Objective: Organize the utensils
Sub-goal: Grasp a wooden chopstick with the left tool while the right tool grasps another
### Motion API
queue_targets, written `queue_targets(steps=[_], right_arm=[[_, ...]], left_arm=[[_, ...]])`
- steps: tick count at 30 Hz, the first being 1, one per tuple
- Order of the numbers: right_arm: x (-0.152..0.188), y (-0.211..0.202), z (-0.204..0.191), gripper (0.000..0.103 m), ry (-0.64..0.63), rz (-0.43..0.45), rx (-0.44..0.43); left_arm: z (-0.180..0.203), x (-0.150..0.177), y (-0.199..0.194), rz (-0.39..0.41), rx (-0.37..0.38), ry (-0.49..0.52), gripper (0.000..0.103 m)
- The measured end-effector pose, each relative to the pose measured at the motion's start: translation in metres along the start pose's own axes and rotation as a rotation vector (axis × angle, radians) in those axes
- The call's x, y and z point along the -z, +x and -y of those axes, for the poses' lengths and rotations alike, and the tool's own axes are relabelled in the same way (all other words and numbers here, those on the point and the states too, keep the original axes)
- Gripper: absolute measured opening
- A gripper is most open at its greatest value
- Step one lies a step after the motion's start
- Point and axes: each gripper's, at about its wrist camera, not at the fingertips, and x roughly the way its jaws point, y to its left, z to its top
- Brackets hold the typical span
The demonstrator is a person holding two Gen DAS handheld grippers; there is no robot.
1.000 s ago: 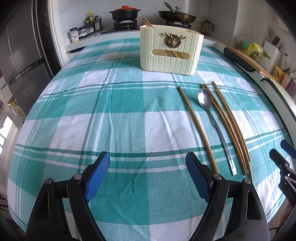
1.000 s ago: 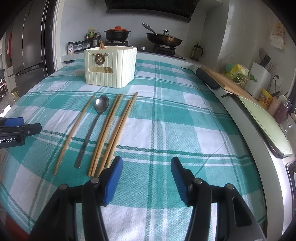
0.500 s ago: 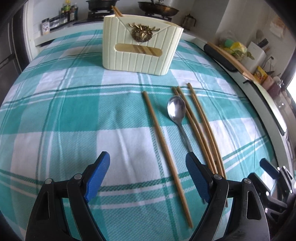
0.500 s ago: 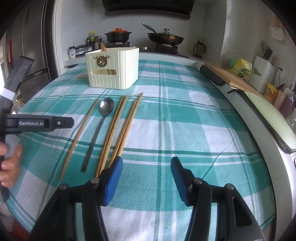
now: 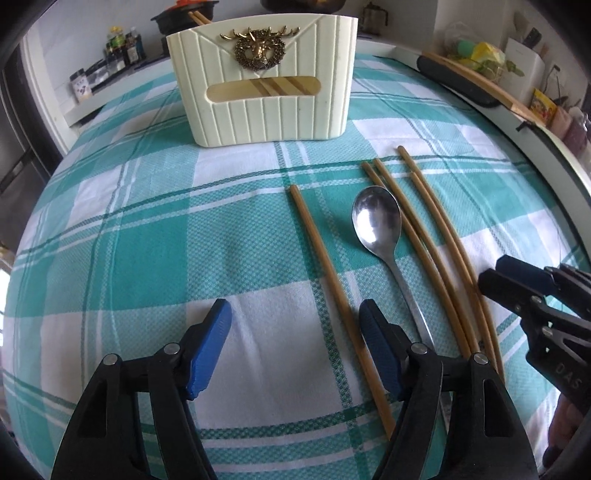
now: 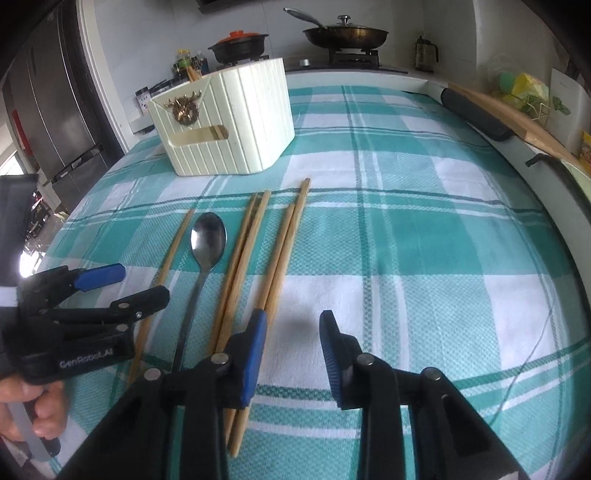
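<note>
A cream utensil holder (image 5: 262,77) (image 6: 225,122) with a gold deer badge stands at the back of the checked cloth, with chopsticks inside it. In front lie a steel spoon (image 5: 376,221) (image 6: 208,236), a single chopstick (image 5: 317,251) (image 6: 173,251) and two chopstick pairs (image 5: 424,229) (image 6: 284,251). My left gripper (image 5: 295,343) (image 6: 136,286) is closing; the single chopstick runs between its fingers close to the right pad (image 5: 373,339), untouched. My right gripper (image 6: 293,350) (image 5: 506,277) is closing over bare cloth, its left finger (image 6: 255,350) over the rightmost pair.
A stove with a red-lidded pot (image 6: 238,44) and a lidded pan (image 6: 345,35) is behind the table. A steel fridge (image 6: 55,110) stands at the left. A wooden board (image 6: 509,107) and packets line the right counter. A hand (image 6: 33,406) holds the left gripper.
Both grippers came lower and nearer the utensils, and both jaws have narrowed. The left one shifted right so the single chopstick now lies between its fingers.
</note>
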Motion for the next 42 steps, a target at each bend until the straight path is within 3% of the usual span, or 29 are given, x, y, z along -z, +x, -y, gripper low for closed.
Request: queue_targets(steps=[7, 9, 10, 11, 15, 17, 18, 19, 30, 35, 36, 37, 38, 40, 42], right_arm=[[-0.007, 0.002, -0.017, 0.029, -0.089, -0.050, 0.066], [-0.008, 0.001, -0.016, 0.024, -0.078, -0.047, 0.091], [-0.009, 0.003, -0.014, 0.012, -0.068, -0.056, 0.095], [-0.008, 0.007, -0.012, 0.008, -0.057, -0.066, 0.093], [-0.007, 0.007, -0.017, 0.007, -0.090, -0.046, 0.111], [-0.006, 0.006, -0.014, 0.007, -0.081, -0.033, 0.135], [-0.005, 0.005, -0.010, 0.007, -0.066, -0.025, 0.147], [-0.004, 0.004, -0.006, 0.007, -0.045, -0.020, 0.151], [0.040, -0.036, 0.035, 0.007, 0.059, -0.007, 0.201], [0.057, -0.053, 0.040, 0.009, 0.071, -0.011, 0.218], [0.059, -0.054, 0.038, 0.009, 0.069, -0.008, 0.227], [0.059, -0.055, 0.036, 0.011, 0.060, -0.004, 0.232], [0.060, -0.056, 0.033, 0.020, 0.052, 0.003, 0.234], [0.060, -0.059, 0.028, 0.041, 0.040, 0.025, 0.244], [0.058, -0.062, 0.020, 0.044, 0.019, 0.049, 0.254]], left_arm=[[-0.005, 0.003, -0.002, 0.013, -0.030, 0.018, 0.073], [-0.005, 0.004, -0.003, 0.018, -0.042, 0.034, 0.070], [-0.004, 0.004, -0.004, 0.019, -0.043, 0.041, 0.065], [-0.003, 0.005, -0.005, 0.019, -0.040, 0.049, 0.059], [0.004, 0.008, -0.009, 0.027, -0.036, 0.089, 0.039], [0.007, 0.009, -0.011, 0.033, -0.043, 0.106, 0.020], [0.007, 0.010, -0.012, 0.034, -0.053, 0.111, 0.006], [0.006, 0.010, -0.013, 0.033, -0.063, 0.109, 0.005], [-0.064, 0.043, -0.029, 0.021, -0.131, -0.003, 0.005], [-0.099, 0.063, -0.042, 0.014, -0.128, -0.082, 0.008], [-0.102, 0.066, -0.044, 0.018, -0.118, -0.096, 0.010], [-0.104, 0.069, -0.046, 0.023, -0.111, -0.105, 0.020], [-0.105, 0.070, -0.047, 0.029, -0.106, -0.109, 0.033], [-0.103, 0.073, -0.051, 0.043, -0.108, -0.113, 0.049], [-0.100, 0.074, -0.053, 0.053, -0.100, -0.115, 0.054]])
